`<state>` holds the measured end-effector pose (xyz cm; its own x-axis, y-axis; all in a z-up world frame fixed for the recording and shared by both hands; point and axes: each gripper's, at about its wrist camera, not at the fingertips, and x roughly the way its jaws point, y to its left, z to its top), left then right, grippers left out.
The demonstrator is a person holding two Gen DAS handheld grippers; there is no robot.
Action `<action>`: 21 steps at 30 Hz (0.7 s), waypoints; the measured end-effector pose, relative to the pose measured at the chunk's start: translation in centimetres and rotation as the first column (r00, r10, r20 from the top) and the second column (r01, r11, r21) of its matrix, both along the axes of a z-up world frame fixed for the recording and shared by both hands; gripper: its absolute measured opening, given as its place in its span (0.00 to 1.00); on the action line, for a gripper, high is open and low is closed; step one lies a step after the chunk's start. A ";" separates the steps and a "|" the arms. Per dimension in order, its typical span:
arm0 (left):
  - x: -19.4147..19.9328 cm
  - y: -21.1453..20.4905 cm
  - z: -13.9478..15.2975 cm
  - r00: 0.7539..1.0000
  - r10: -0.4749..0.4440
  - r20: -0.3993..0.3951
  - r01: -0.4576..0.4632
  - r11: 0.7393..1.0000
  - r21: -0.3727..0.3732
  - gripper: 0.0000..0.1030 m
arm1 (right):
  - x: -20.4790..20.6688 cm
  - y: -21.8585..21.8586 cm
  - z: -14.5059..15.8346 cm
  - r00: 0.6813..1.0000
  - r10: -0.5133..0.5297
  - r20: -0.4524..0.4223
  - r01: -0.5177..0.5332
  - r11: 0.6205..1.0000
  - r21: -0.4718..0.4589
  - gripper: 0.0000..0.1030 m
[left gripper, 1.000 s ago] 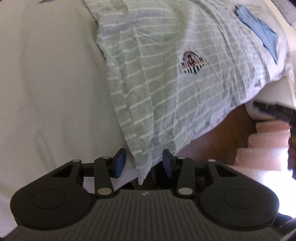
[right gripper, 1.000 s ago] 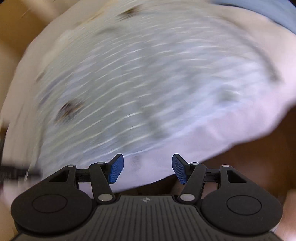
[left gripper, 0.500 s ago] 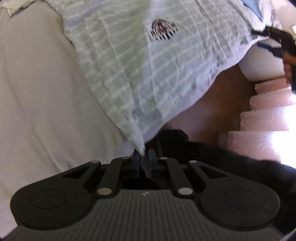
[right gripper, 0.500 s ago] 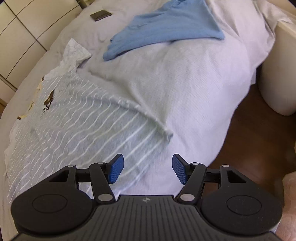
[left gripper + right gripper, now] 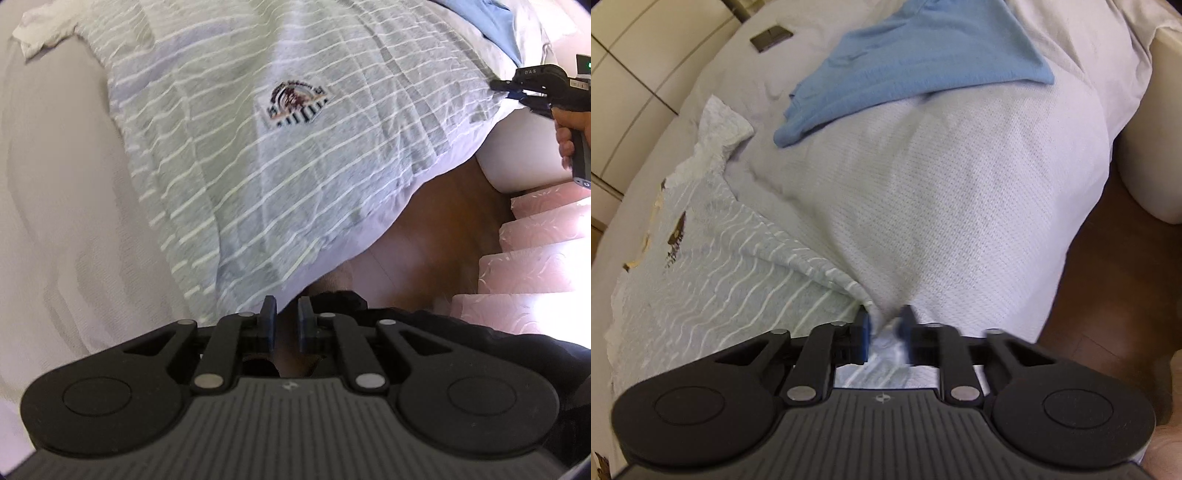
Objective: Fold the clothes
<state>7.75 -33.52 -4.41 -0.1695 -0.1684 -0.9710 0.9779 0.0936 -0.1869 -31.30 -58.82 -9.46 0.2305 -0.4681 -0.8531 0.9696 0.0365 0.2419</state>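
A grey-green shirt [image 5: 295,166] with thin white stripes and a chest logo lies spread over the edge of the bed [image 5: 55,221]. My left gripper [image 5: 286,314] is shut on its near hem corner, which hangs off the bed edge. In the right wrist view the same shirt [image 5: 720,288] runs off to the left. My right gripper [image 5: 884,325] is shut on its other corner, with bunched cloth between the blue pads. The left wrist view also shows the right gripper [image 5: 517,94] at the shirt's far right edge, held by a hand [image 5: 569,125].
A blue garment [image 5: 905,66] lies farther back on the white bedspread [image 5: 960,184]. A small dark flat object [image 5: 771,37] sits near the far edge. White crumpled cloth [image 5: 720,122] lies by the shirt's far end. Brown wood floor [image 5: 1108,277] and pink stepped padding [image 5: 535,258] lie beside the bed.
The left gripper went from open to shut on the hem corner and drew the shirt flatter. The right gripper swung to the other corner and closed on it.
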 end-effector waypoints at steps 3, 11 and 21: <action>-0.3 -0.7 0.5 1.000 -0.020 0.006 0.021 0.999 -0.046 0.11 | 0.0 -0.9 0.1 0.999 0.019 -0.036 -0.020 1.000 -0.009 0.08; 0.0 -5.9 1.0 0.997 -0.029 0.078 0.044 0.978 -0.202 0.26 | 1.7 -0.1 1.8 0.991 0.107 -0.081 -0.111 0.993 -0.046 0.42; 8.5 -13.7 1.5 0.972 0.209 0.106 -0.155 0.914 -0.376 0.26 | 5.1 3.3 4.9 0.965 0.241 -0.102 -0.251 0.963 -0.102 0.43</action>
<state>16.21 -47.18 -2.92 0.0318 -0.5281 -0.8486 0.9690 0.2243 -0.1032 -26.24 -55.53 -4.54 0.2773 -0.5006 -0.8200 0.9445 0.2986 0.1372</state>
